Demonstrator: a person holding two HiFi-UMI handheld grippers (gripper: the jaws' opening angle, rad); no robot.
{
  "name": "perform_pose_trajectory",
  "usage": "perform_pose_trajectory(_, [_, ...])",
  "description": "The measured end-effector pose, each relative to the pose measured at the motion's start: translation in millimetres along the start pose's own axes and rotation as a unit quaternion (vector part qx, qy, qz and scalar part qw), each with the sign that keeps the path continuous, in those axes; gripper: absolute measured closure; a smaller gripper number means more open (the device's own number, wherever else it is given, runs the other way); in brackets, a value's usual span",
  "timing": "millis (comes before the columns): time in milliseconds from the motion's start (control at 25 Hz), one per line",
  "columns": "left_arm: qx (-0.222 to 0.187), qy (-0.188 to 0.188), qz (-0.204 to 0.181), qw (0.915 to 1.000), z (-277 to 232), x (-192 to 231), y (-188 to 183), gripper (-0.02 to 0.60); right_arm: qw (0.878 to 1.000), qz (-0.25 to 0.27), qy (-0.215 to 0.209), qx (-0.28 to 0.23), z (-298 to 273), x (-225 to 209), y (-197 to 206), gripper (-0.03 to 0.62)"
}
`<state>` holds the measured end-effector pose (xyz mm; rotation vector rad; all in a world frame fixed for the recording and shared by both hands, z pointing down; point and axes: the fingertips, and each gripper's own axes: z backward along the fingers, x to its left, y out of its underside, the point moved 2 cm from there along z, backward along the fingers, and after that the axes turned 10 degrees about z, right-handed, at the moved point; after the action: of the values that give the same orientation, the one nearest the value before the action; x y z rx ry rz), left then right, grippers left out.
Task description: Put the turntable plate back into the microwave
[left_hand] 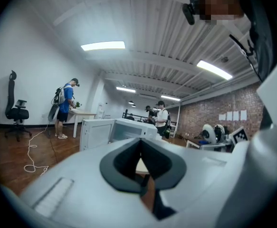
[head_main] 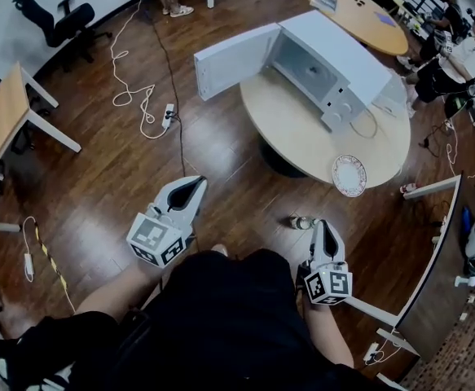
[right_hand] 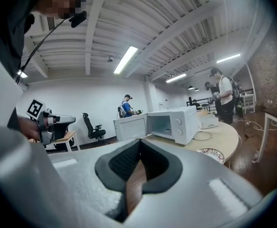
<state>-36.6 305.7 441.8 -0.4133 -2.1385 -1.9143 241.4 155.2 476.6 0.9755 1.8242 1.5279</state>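
Note:
A white microwave (head_main: 327, 68) stands on the round wooden table (head_main: 302, 145) with its door (head_main: 233, 59) swung wide open to the left. The patterned turntable plate (head_main: 349, 175) lies flat near the table's front edge, to the right of the microwave. Both grippers hang over the floor, short of the table. My left gripper (head_main: 190, 187) is shut and empty, and my right gripper (head_main: 325, 228) is likewise shut with nothing in it. The right gripper view shows the microwave (right_hand: 176, 122) and plate (right_hand: 212, 155) ahead beyond the gripper (right_hand: 140, 140). The left gripper (left_hand: 139, 141) faces the microwave door (left_hand: 96, 133).
A small bottle (head_main: 302, 222) lies on the floor between the right gripper and the table. Cables and a power strip (head_main: 151, 112) trail over the floor at the left. A desk (head_main: 1, 129) stands at the left, another (head_main: 437, 259) at the right. People sit at the far right (head_main: 457, 55).

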Motion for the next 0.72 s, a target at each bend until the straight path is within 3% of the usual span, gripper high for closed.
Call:
perform_pose_trajectory(480, [-0.006, 0.003, 0.011, 0.9999, -19, 12, -24, 0.578, 1.0, 0.005, -0.008, 0.015, -22, 8, 0, 0.592])
perform_pose_trajectory(720, [-0.007, -0.006, 0.003, 1.0, -37, 23, -31, 0.578, 1.0, -0.01, -0.004, 0.015, -53, -8, 6, 0.592])
